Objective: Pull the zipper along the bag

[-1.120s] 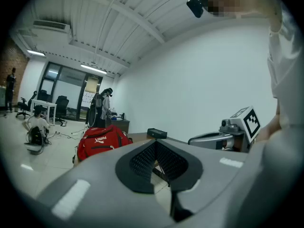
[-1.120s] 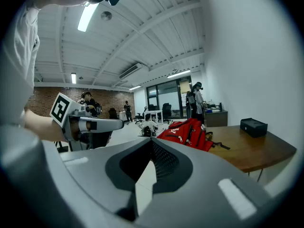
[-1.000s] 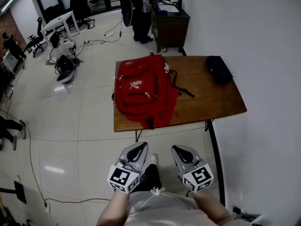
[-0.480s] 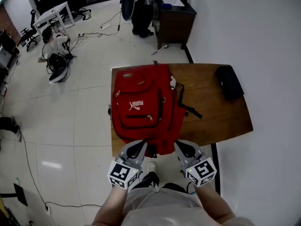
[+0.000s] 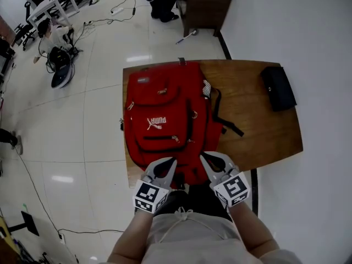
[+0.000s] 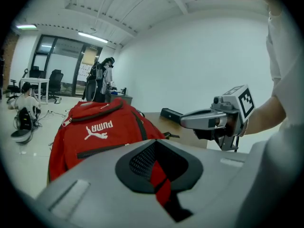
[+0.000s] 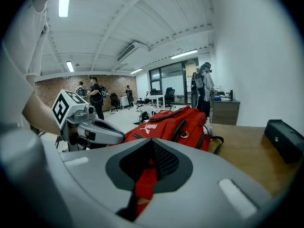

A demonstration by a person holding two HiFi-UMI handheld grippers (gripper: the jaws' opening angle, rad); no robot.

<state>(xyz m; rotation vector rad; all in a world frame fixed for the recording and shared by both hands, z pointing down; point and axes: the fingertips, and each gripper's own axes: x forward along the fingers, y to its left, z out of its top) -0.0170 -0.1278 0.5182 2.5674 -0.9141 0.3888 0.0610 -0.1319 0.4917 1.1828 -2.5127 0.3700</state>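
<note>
- Head view is showing a red Puma backpack point(image 5: 165, 120) lying front side up on the left part of a wooden table point(image 5: 258, 139), with its white logo and dark zipper lines facing up and black straps trailing to its right.
- The left gripper point(image 5: 171, 160) and right gripper point(image 5: 203, 157) are hovering at the backpack's near end, both clenched and empty.
- A black case point(image 5: 278, 88) is lying well apart, at the table's right.
</note>
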